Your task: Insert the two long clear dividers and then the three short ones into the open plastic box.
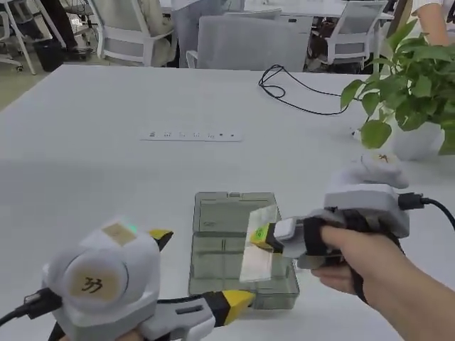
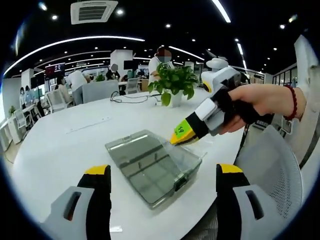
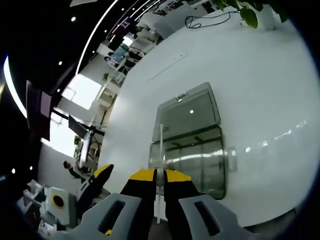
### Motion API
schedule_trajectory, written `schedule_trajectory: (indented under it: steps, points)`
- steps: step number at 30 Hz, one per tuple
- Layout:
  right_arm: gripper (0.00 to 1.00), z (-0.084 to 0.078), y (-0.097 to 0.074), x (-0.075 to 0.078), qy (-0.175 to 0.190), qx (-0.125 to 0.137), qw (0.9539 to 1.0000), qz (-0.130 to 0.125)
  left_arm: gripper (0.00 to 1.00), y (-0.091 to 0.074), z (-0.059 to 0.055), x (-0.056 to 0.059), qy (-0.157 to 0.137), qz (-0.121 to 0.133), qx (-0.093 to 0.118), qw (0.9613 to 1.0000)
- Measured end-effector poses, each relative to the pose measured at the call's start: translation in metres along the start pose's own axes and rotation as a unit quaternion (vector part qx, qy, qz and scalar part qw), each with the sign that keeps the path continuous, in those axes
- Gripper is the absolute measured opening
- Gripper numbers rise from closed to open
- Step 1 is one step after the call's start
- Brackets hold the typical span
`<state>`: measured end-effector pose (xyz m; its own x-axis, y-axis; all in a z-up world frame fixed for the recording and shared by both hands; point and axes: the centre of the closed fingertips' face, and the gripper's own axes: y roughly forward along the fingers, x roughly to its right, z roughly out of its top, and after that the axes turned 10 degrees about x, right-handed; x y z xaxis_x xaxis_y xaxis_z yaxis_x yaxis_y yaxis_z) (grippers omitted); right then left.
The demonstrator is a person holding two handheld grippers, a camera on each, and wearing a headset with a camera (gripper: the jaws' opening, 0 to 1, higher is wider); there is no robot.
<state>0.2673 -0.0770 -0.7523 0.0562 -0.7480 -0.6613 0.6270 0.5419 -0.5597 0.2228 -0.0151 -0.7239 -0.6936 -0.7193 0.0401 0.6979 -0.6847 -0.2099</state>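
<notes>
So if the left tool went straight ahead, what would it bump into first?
Probably the open plastic box: it lies on the table straight ahead of the left tool. Depth is hard to judge.

Potted plant [image 1: 412, 85], black cable [image 1: 298, 89], power strip [image 1: 190, 135]

The box [image 1: 279, 297] is clear, grey-tinted plastic. It lies open on the table with its hinged lid [image 1: 234, 211] folded flat behind the base. One divider [image 1: 260, 250], a thin clear rectangular sheet, is clamped between the jaws of the right gripper [image 1: 260, 236] and held tilted over the base's right half.
</notes>
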Motion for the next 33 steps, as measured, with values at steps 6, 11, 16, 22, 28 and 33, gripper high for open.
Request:
schedule_trajectory:
  steps: [6,11,16,22,28,33]
  points:
    - [0.06,0.002,0.002,0.011,-0.002,-0.034,0.9989,-0.033,0.96,0.000,0.001,-0.001,-0.001,-0.009,0.006,0.9999]
    - [0.06,0.001,0.003,0.018,-0.012,-0.060,0.9966,-0.055,1.00,0.000,0.002,0.001,0.004,-0.023,0.011,0.9997]
    - [0.06,0.000,0.007,0.027,-0.022,-0.083,0.9937,-0.073,1.00,0.002,0.002,0.002,0.024,-0.031,0.011,0.9992]
    - [0.06,-0.001,0.011,0.033,-0.038,-0.103,0.9901,-0.087,1.00,0.003,0.000,0.001,0.034,-0.033,0.010,0.9988]
    - [0.06,-0.004,0.017,0.041,-0.039,-0.131,0.9853,-0.103,1.00,0.004,-0.002,0.000,0.045,-0.032,0.007,0.9985]
    - [0.06,-0.007,0.021,0.046,-0.029,-0.147,0.9828,-0.108,0.99,0.004,-0.003,-0.002,0.046,-0.028,0.004,0.9985]
